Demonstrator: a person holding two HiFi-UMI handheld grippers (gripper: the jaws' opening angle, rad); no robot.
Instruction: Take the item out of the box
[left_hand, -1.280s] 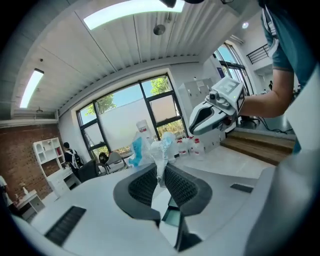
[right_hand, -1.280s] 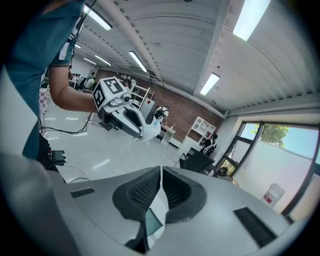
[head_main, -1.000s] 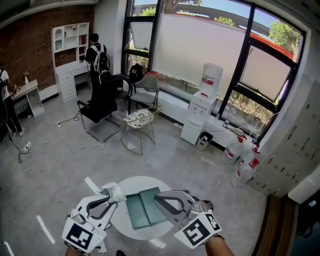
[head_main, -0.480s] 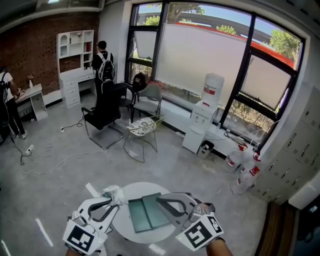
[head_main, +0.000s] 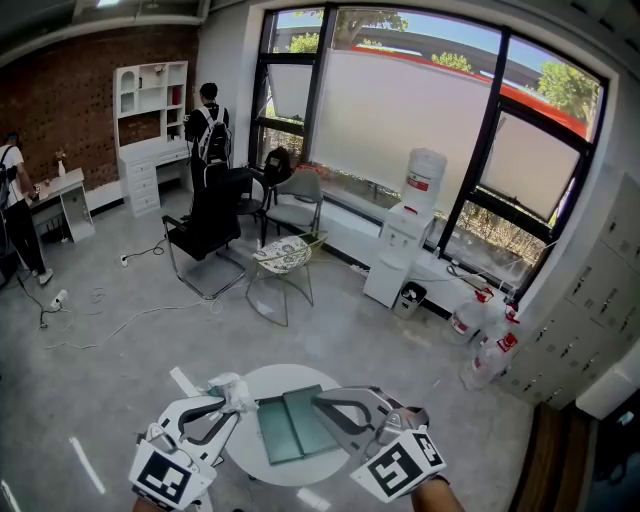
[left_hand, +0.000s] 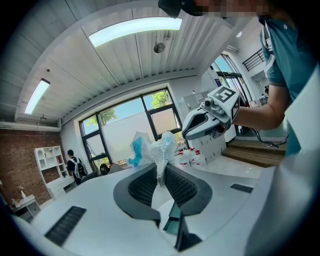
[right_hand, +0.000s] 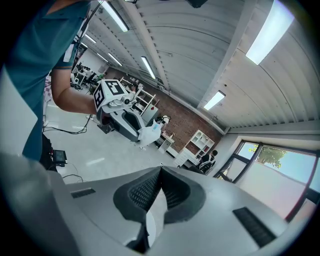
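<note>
A flat green box (head_main: 293, 424) lies open on the small round white table (head_main: 262, 374); a sliver of the box (left_hand: 173, 224) shows below the jaws in the left gripper view. My left gripper (head_main: 232, 399) is shut on a crumpled white and blue plastic packet (head_main: 226, 385), held up left of the box. In its own view the packet (left_hand: 161, 148) sticks up from between the left gripper (left_hand: 161, 169) pads. My right gripper (head_main: 319, 402) hovers over the box's right half, jaws shut with nothing between them. The right gripper (right_hand: 160, 169) view looks across at the packet (right_hand: 149, 134).
Beyond the table are a wire chair (head_main: 281, 262), a black chair (head_main: 208, 225), a water dispenser (head_main: 406, 229) and water bottles (head_main: 488, 335) by the window. Cables (head_main: 120, 315) trail on the floor at left. A person with a backpack (head_main: 208, 130) stands at the white shelves.
The head view has tilted up a little, so both grippers and the box sit slightly lower in the frame. The left gripper keeps hold of the packet.
</note>
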